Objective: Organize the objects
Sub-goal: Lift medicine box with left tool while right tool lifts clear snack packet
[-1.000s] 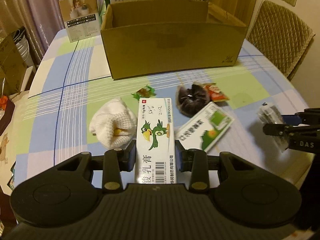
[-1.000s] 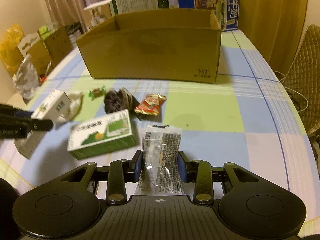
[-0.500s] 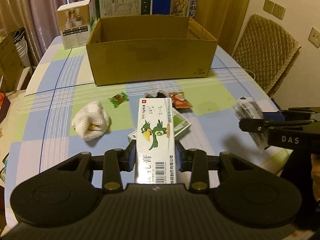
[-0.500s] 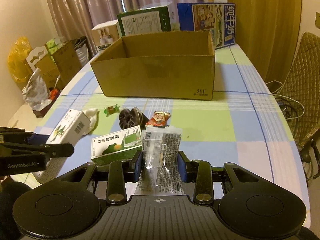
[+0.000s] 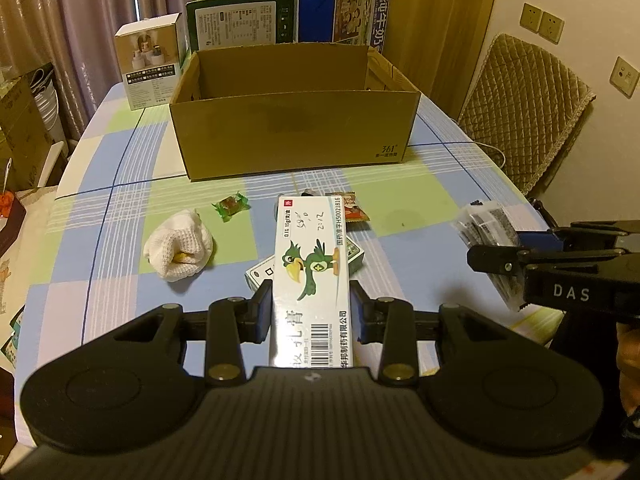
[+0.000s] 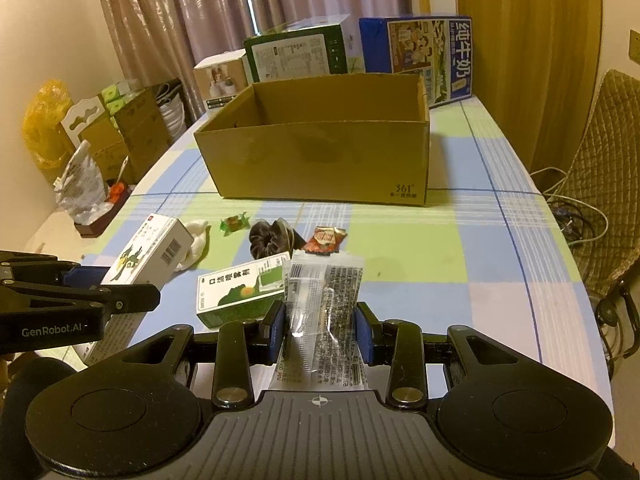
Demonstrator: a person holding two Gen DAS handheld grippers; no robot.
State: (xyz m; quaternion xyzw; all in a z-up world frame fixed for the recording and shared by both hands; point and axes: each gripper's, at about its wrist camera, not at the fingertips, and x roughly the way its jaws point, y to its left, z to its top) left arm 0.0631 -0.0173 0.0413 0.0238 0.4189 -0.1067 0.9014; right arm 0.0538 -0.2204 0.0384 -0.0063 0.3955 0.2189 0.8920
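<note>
- The left gripper (image 5: 311,312) has its jaws squeezed on a long white box with a green bird on it (image 5: 312,264). The box is held up off the table.
- The right gripper (image 6: 320,326) has its jaws squeezed on a clear plastic packet (image 6: 324,300) with black print. It is up in the air too (you can see it from the side in the left view).
- The two grippers are side by side, well apart, both on the near side of the table.
- Under and past the jaws lie a green and white box (image 6: 242,290), a dark scrunchie (image 6: 270,238), a red snack packet (image 6: 325,239), a green candy (image 5: 230,206) and a white knitted cloth (image 5: 180,250). They lie close together on the table.
- Farther back sits a big open cardboard box (image 5: 294,128). The part of the inside that shows is bare; the floor of it is hidden by the front wall.
- Behind it stand a small white carton (image 5: 150,66), a dark green carton (image 5: 240,20) and a blue milk carton (image 6: 418,54).
- The table (image 6: 480,248) has a cloth with blue, green and pale squares.
- A chair with a padded brown cover (image 5: 524,116) is at the right, by a wall with sockets.
- Curtains hang at the back. At the left of the table are more brown boxes and a yellow bag (image 6: 46,120).
</note>
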